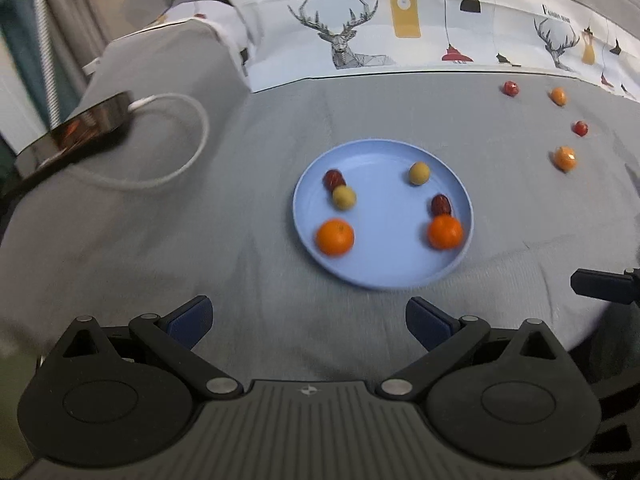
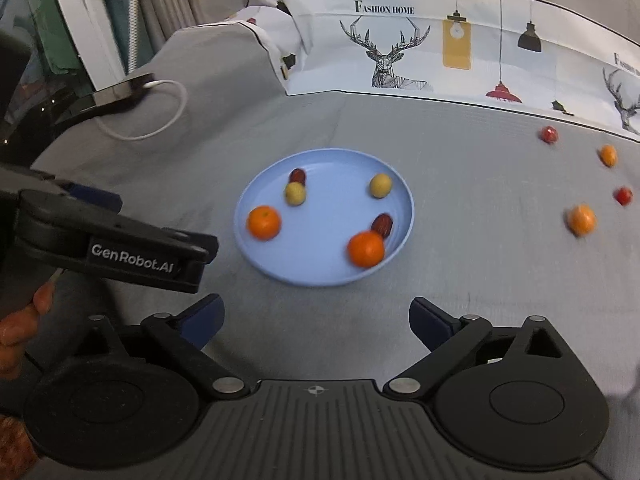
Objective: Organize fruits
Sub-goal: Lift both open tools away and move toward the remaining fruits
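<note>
A blue plate [image 1: 384, 276] [image 2: 320, 272] lies on a grey bedsheet. It holds two oranges [image 1: 335, 237] [image 1: 445, 232], two yellow-green fruits [image 1: 344, 197] [image 1: 419, 173] and two dark red dates [image 1: 333, 179] [image 1: 441, 205]. Off the plate to the right lie two small oranges [image 1: 565, 158] [image 1: 558, 96] and two red fruits [image 1: 510, 88] [image 1: 580, 128]; they also show in the right wrist view [image 2: 581, 219] [image 2: 549, 134]. My left gripper [image 1: 308, 320] is open and empty, short of the plate. My right gripper [image 2: 316, 322] is open and empty, also short of it.
A phone [image 1: 76, 128] on a white charging cable [image 1: 176, 168] lies on a raised fold at the left. A deer-print pillow [image 1: 360, 32] runs along the back. The left gripper's body [image 2: 104, 240] crosses the right wrist view at the left.
</note>
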Tool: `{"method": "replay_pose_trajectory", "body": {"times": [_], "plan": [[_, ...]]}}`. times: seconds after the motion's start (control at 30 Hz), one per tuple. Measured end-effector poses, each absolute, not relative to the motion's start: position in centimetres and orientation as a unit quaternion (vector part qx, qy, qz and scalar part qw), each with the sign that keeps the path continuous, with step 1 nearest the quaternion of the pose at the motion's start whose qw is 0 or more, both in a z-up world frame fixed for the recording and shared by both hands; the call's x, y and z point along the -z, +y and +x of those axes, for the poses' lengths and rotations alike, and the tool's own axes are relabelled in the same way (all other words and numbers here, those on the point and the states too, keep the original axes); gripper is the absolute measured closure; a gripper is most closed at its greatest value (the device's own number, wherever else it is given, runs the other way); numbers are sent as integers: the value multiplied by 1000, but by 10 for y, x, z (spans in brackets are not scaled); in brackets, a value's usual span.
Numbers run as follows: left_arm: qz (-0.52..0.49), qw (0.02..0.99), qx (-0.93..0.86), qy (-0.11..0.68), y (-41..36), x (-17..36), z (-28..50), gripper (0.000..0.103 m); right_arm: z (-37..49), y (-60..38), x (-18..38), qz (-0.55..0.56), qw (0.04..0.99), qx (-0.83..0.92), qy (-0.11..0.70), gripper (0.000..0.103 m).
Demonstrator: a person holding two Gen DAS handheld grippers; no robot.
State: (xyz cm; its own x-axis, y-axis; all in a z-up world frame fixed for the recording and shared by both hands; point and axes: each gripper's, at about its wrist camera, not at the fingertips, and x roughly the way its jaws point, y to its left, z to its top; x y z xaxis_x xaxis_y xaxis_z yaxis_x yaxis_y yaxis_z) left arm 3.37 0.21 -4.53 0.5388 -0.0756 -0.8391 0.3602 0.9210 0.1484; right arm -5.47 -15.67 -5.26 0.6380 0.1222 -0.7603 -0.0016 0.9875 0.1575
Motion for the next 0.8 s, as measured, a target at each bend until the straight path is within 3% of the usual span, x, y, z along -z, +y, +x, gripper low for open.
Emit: {"method": "replay_pose_trajectory", "body": {"times": [0.8], "plan": [[127,903,124,391,22,-15,-50,0,-140,-142,4,28,938,12,344,1]]}}
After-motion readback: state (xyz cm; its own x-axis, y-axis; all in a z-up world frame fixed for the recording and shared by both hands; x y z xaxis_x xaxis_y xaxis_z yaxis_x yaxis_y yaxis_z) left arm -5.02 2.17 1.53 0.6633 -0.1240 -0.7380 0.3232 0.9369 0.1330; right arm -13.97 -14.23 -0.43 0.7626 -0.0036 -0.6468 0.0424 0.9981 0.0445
